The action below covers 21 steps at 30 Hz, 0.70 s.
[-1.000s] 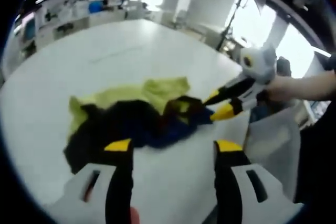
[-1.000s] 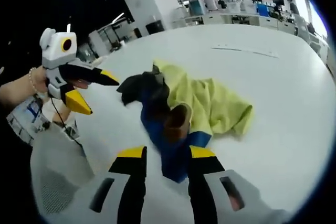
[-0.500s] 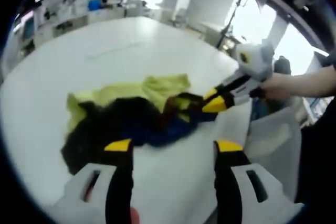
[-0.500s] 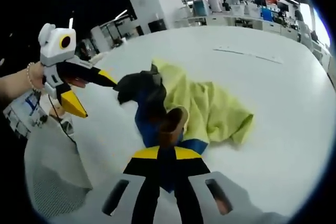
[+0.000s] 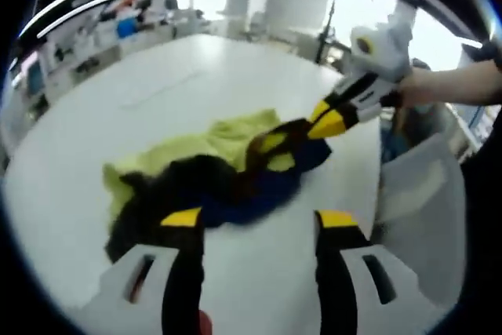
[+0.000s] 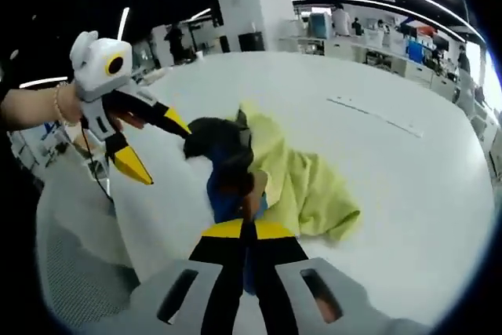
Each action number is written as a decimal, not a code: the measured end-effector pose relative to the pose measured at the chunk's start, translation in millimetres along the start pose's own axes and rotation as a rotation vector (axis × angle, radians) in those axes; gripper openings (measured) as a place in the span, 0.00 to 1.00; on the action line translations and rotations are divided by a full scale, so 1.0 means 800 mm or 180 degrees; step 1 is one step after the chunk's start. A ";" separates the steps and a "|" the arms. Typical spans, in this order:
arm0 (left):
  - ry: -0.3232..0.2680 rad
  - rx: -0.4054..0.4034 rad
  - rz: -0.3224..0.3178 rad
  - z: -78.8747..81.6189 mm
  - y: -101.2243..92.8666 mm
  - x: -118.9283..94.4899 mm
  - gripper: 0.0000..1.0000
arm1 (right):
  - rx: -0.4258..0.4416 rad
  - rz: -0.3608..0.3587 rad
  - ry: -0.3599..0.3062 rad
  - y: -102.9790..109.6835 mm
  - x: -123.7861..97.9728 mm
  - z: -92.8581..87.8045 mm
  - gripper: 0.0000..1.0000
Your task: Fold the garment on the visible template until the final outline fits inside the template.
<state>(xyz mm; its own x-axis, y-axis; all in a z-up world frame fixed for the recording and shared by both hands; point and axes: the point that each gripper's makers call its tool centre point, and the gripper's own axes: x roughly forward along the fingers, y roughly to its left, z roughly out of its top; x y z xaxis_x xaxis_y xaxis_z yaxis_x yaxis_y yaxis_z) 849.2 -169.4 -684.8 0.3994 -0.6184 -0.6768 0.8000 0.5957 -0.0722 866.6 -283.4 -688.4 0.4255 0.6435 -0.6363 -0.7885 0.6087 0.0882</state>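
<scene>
A crumpled garment (image 5: 227, 137) in yellow-green, black and blue lies in a heap on the white table (image 5: 157, 60). In the left gripper view my left gripper (image 5: 259, 221) stands open just short of the heap's black side, holding nothing. My right gripper (image 5: 318, 121) reaches in from the right, shut on the garment's blue edge. In the right gripper view the right gripper (image 6: 247, 229) has its jaws pressed together on blue cloth, with the rest of the garment (image 6: 302, 182) trailing beyond it. The left gripper (image 6: 161, 151) hovers open at the left, near the black end.
A pale mesh thing (image 6: 70, 249) sits by the table's near edge, also seen as a grey-white shape (image 5: 416, 194). A faint line (image 6: 376, 115) marks the table (image 6: 408, 162) beyond the garment. Shelves and desks stand far behind.
My right gripper went from open to shut on the garment's blue edge and has drawn it up a little. The left gripper stays open beside the heap.
</scene>
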 end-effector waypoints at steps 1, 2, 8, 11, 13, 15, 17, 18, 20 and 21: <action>-0.0002 0.0057 0.0004 0.001 -0.001 0.001 0.50 | -0.0077 -0.0006 0.0004 0.000 -0.002 0.004 0.03; 0.0001 0.0130 0.0012 0.002 -0.002 0.001 0.49 | -0.0136 -0.0006 0.0010 0.001 -0.005 0.008 0.03; -0.0071 0.0363 0.0051 0.010 -0.006 0.007 0.45 | -0.0333 0.0008 -0.0015 0.005 -0.018 0.033 0.03; -0.0230 0.0436 0.0032 0.018 -0.010 0.010 0.38 | -0.0429 0.0010 -0.0030 0.006 -0.024 0.047 0.03; -0.0296 0.0433 0.0020 0.024 -0.013 0.012 0.34 | -0.0475 0.0024 -0.0056 0.008 -0.028 0.057 0.03; -0.0332 0.0470 0.0033 0.027 -0.014 0.015 0.34 | -0.0523 0.0036 -0.0082 0.010 -0.031 0.066 0.03; -0.0310 0.0485 0.0022 0.025 -0.014 0.020 0.36 | -0.0577 0.0041 -0.0090 0.012 -0.033 0.073 0.03; -0.0296 0.0507 0.0031 0.024 -0.014 0.022 0.37 | -0.0602 0.0056 -0.0101 0.013 -0.035 0.078 0.03; -0.0276 0.0626 0.0056 0.022 -0.011 0.024 0.37 | -0.0622 0.0065 -0.0116 0.015 -0.037 0.082 0.03; -0.0262 0.0667 0.0064 0.021 -0.011 0.027 0.36 | -0.0642 0.0072 -0.0126 0.016 -0.038 0.086 0.03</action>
<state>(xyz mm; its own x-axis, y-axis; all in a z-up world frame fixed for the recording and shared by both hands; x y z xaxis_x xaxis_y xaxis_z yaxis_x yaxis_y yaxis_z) 858.4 -196.4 -686.2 0.4447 -0.6524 -0.6137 0.8635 0.4942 0.1004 874.1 -263.1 -615.2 0.4207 0.6760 -0.6050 -0.8693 0.4912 -0.0556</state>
